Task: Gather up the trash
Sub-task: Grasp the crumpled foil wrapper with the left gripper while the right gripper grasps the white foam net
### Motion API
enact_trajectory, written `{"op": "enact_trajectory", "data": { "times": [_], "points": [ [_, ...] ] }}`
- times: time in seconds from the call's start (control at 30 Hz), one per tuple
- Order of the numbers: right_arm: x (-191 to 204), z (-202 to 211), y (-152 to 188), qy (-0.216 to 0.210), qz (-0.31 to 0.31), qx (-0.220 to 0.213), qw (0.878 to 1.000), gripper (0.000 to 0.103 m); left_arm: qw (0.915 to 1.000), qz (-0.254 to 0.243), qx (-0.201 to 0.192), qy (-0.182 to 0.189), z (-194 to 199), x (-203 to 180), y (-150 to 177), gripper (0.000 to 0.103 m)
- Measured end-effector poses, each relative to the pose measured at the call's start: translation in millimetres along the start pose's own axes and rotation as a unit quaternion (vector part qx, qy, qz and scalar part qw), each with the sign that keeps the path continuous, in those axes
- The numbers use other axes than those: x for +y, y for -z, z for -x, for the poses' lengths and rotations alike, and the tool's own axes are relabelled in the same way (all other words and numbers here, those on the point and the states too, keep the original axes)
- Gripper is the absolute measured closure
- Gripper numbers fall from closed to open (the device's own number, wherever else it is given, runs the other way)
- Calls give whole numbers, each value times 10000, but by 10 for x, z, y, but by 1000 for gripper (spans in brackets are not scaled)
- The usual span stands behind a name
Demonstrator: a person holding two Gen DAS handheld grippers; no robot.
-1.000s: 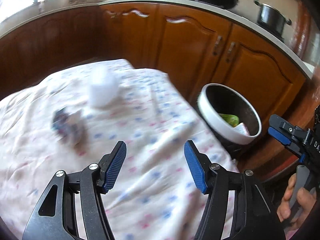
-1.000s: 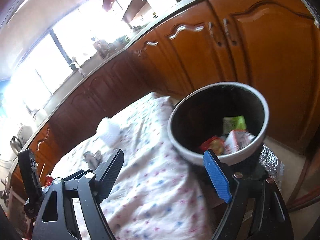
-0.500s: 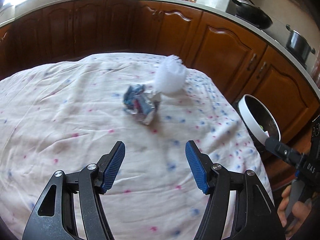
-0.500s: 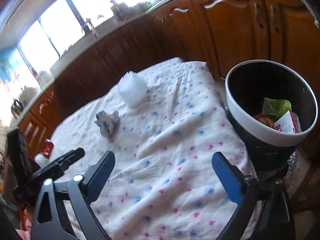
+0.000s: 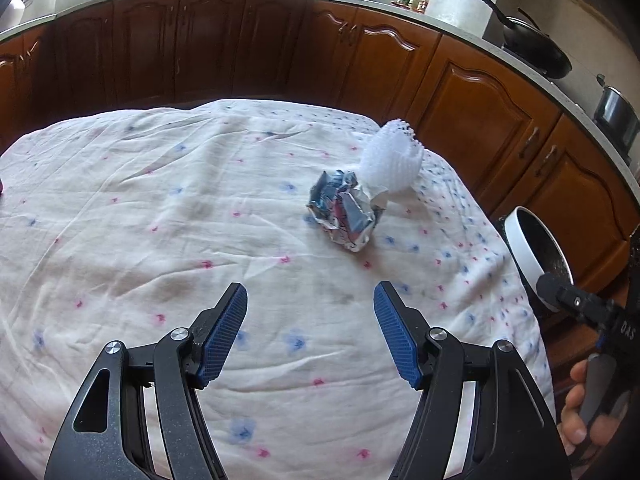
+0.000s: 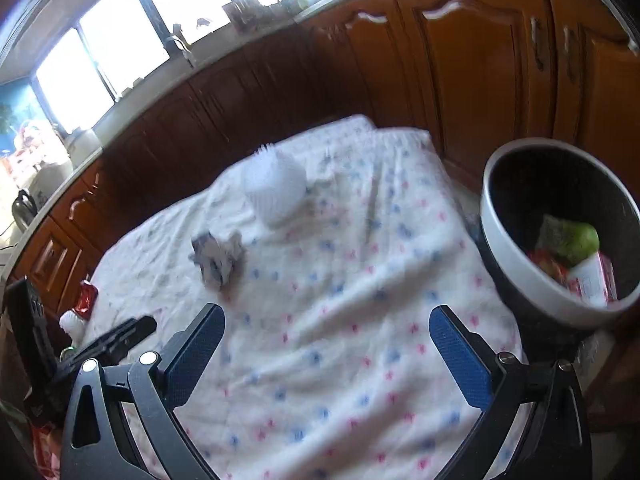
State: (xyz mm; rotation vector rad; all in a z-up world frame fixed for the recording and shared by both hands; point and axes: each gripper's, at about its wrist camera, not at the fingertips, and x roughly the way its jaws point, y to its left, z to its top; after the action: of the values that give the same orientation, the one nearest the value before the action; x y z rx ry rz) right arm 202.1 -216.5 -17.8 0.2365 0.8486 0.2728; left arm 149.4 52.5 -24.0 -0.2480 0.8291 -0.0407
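Note:
A crumpled silver-blue wrapper (image 5: 343, 214) lies on the flowered tablecloth (image 5: 160, 208), touching a white foam net sleeve (image 5: 390, 160) behind it. Both also show in the right wrist view, the wrapper (image 6: 218, 258) and the sleeve (image 6: 276, 186). My left gripper (image 5: 310, 330) is open and empty, above the cloth, short of the wrapper. My right gripper (image 6: 326, 354) is open and empty over the table's right part. The white-rimmed black bin (image 6: 508, 248) stands off the table's right edge and holds green and red packets (image 6: 572, 256).
Wooden kitchen cabinets (image 5: 480, 112) curve behind the table. A pan (image 5: 536, 54) and a pot (image 5: 616, 114) sit on the counter. A red item (image 6: 86, 300) and a white bottle cap (image 6: 72, 324) show at the table's left edge.
Both views have swung left from the bin toward the table. The wrapper and foam sleeve now sit nearer the middle of the left view. Both grippers stay open.

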Motion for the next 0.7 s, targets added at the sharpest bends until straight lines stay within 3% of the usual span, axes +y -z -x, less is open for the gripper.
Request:
{"op": "enact_trajectory", "data": {
  "times": [0.3, 0.5, 0.7],
  "points": [
    [125, -375, -523, -470, 92, -15, 9988, 2, 9997, -208, 111, 67, -154, -87, -172, 36],
    [215, -909, -838, -618, 108, 305, 9976, 26, 9993, -312, 137, 143, -316, -200, -349, 35],
    [272, -1353, -1008, -728, 86, 473, 9962, 38, 9990, -361, 248, 119, -576, -272, -516, 35]
  ]
}}
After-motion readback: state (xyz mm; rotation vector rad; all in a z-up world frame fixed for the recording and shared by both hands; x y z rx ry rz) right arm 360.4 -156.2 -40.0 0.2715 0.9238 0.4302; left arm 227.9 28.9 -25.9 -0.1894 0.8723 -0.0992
